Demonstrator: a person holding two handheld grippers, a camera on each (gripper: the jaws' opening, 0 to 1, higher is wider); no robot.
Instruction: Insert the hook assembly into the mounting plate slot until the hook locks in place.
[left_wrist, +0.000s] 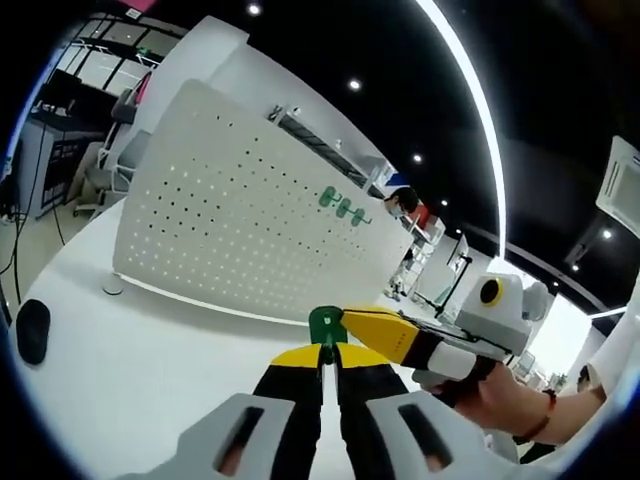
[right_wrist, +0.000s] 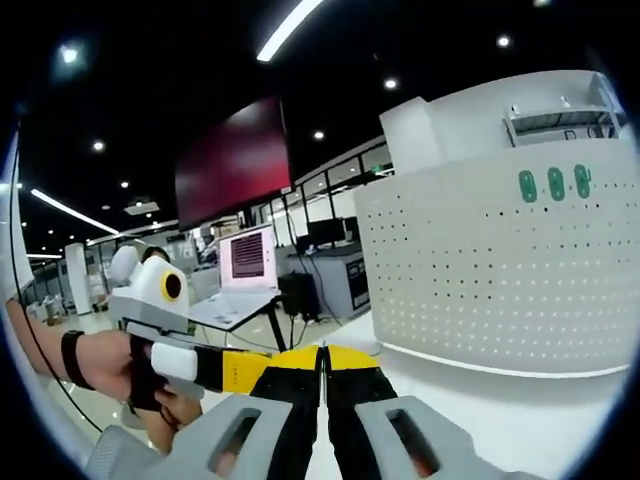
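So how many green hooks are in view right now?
4. Three hang in a row on the white pegboard, near its upper edge: first, second, third. The fourth sits at the left gripper jaw tips.

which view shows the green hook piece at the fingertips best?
Left gripper view. The green hook piece sits clear against the white table, at the tip of the left gripper, with the right gripper's yellow fingers meeting it. In the right gripper view, the fingertips meet but no green shows there.
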